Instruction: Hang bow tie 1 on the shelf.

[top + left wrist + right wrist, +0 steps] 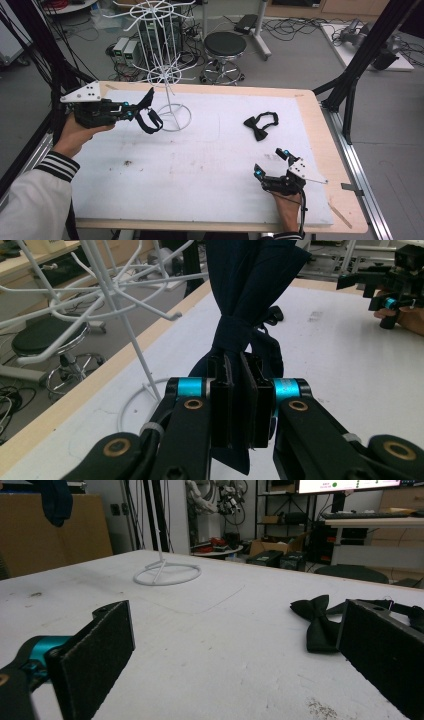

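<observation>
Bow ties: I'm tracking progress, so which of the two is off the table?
The dark navy fabric bow tie, clamped in the left gripper beside the white wire rack; the black bow tie lies flat.

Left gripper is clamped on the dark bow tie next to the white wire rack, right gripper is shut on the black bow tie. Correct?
Not quite. The right gripper is open and holds nothing: in the right gripper view the black bow tie lies on the table ahead of its jaws. The left gripper does clamp the dark bow tie by the white wire rack.

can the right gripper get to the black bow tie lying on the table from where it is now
Probably yes. The right gripper is open and the black bow tie lies on bare white mat just ahead of it, nothing between.
</observation>
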